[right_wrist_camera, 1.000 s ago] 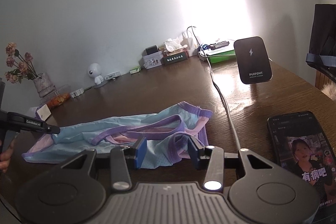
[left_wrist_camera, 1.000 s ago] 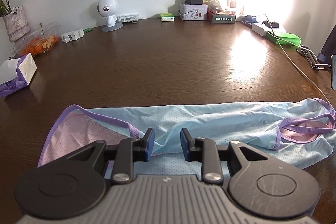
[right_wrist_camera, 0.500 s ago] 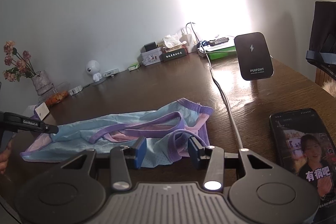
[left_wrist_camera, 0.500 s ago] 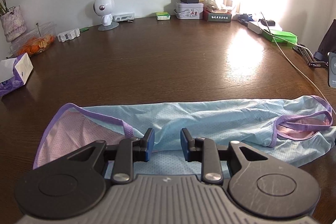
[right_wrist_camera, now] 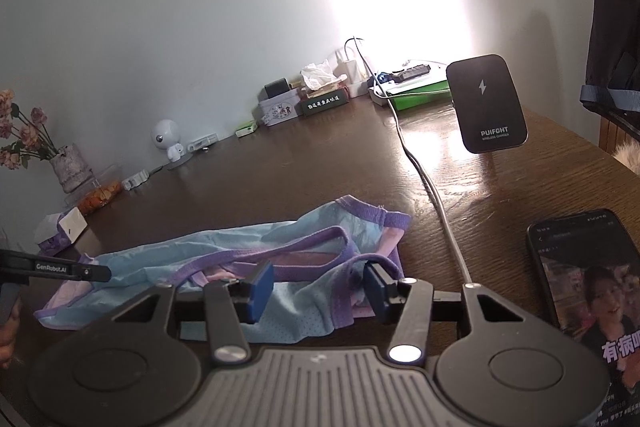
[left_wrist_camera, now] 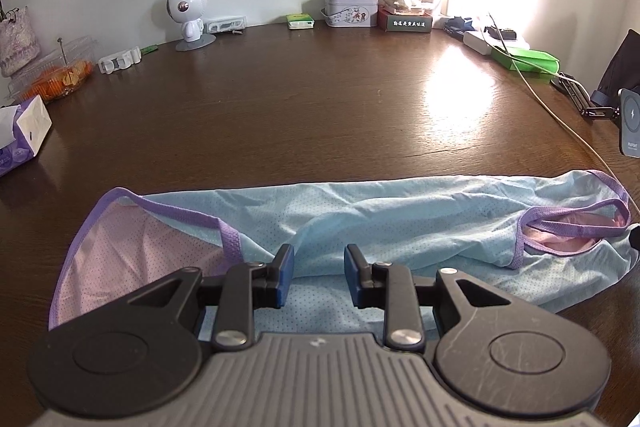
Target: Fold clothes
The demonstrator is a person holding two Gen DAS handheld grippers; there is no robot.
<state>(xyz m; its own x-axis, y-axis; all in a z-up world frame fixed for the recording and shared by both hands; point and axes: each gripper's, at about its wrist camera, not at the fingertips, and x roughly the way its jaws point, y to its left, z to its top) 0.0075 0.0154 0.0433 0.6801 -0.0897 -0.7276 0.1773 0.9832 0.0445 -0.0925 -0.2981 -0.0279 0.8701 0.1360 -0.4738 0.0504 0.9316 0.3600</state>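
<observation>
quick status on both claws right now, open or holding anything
Left claw: open, holding nothing, poised over the light blue garment.
Right claw: open, holding nothing, fabric lying between its fingers ungripped.

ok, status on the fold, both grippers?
Left gripper open, over the shirt's near edge. Right gripper open at its other end. Blue shirt flat on the table, unfolded. Phone and cable close by.

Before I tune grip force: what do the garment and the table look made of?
The garment looks like thin, matte mesh knit, probably synthetic: it has pinhole dots, soft wrinkles and purple ribbed binding, with a pink inside. The table looks like dark varnished wood or veneer, showing grain lines and a glossy window glare.
</observation>
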